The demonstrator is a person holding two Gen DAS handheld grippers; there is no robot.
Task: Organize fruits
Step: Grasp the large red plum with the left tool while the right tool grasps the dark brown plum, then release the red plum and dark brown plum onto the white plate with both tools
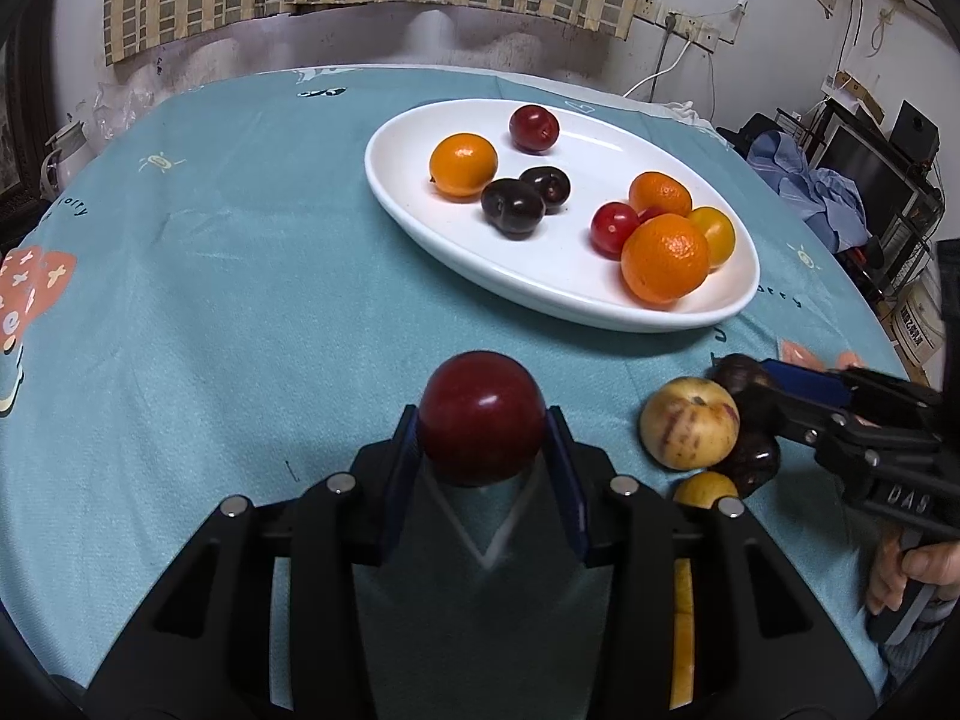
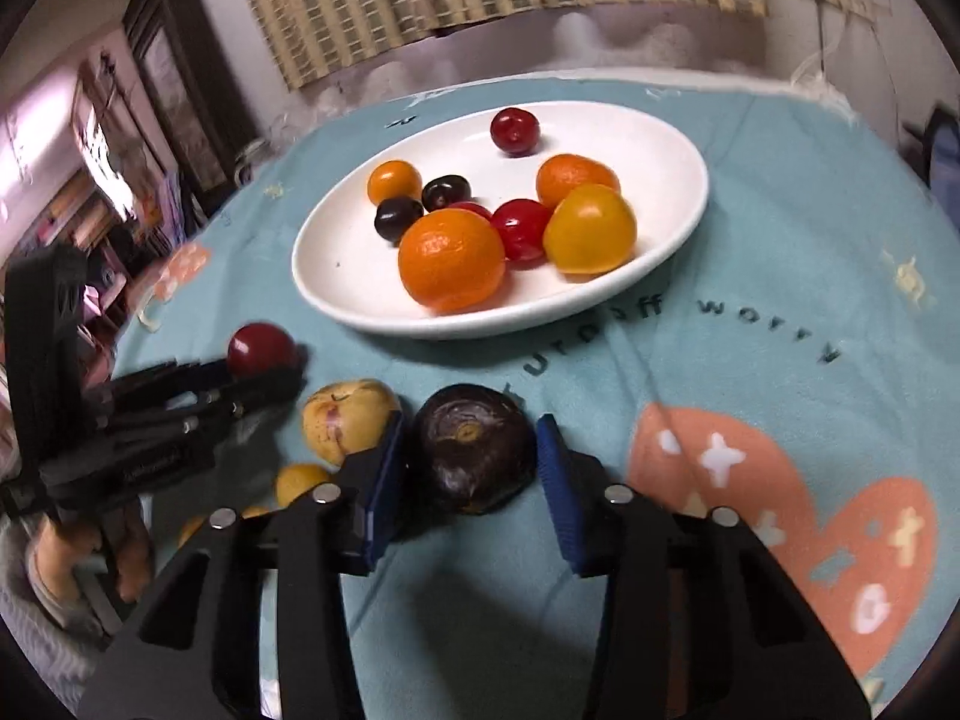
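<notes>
Left wrist view: the left tongs [image 1: 483, 438] clenched a red plum [image 1: 482, 417] just above the surface [image 1: 240, 300], the plate [image 1: 420, 228] ahead. Lifting it straight would spare the neighbouring fruit.

Right wrist view: the right tongs [image 2: 471, 462] straddled a dark fruit [image 2: 474, 456]; its left pad touched, the right stood just apart, so squeezing evenly before lifting seemed wise

A round, glossy dark-red plum [image 1: 482, 417] sits upright, clamped off the teal cloth. To its right, a wrinkled dark-purple round fruit [image 2: 474, 450] lies on the cloth beside a speckled yellow round fruit [image 1: 688, 423]. Oranges, cherries and tomatoes fill the white oval ceramic plate [image 1: 414, 222].
</notes>
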